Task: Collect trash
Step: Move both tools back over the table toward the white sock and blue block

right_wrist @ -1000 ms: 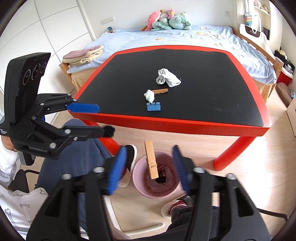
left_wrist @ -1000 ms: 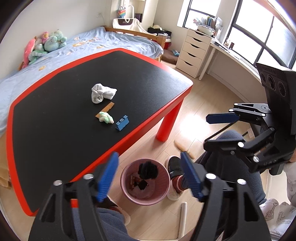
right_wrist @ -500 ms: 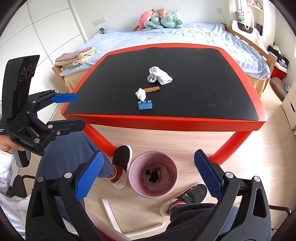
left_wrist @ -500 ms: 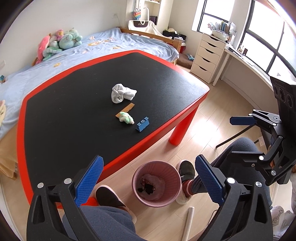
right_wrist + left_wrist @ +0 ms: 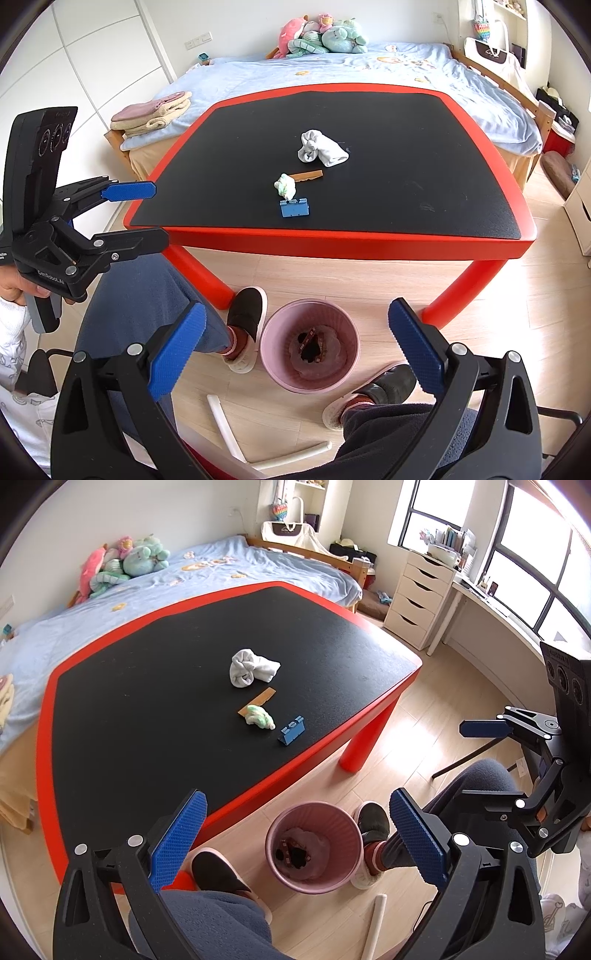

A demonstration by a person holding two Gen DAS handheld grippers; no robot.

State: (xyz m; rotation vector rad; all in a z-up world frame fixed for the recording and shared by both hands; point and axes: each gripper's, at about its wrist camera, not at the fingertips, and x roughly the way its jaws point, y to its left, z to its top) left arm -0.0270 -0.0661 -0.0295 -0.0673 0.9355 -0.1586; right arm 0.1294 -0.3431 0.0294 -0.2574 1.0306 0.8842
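Observation:
A pink trash bin (image 5: 314, 845) stands on the floor below the table's front edge, with dark scraps inside; it also shows in the right wrist view (image 5: 309, 345). On the black table top (image 5: 147, 701) lie a white crumpled cloth (image 5: 251, 667), a brown strip (image 5: 257, 705), a green-white wad (image 5: 259, 717) and a small blue piece (image 5: 291, 731). My left gripper (image 5: 295, 836) is open and empty above the bin. My right gripper (image 5: 295, 350) is open and empty above the bin too.
The table has a red rim (image 5: 332, 236) and red legs (image 5: 458, 291). The person's knees and slippered feet (image 5: 245, 325) flank the bin. A white bar (image 5: 225, 421) lies on the floor. A bed (image 5: 332, 70) stands behind, drawers (image 5: 421, 602) to the right.
Both grippers opened wide and drew back from the bin. The dark item from the left and the wooden stick from the right now lie in the bin.

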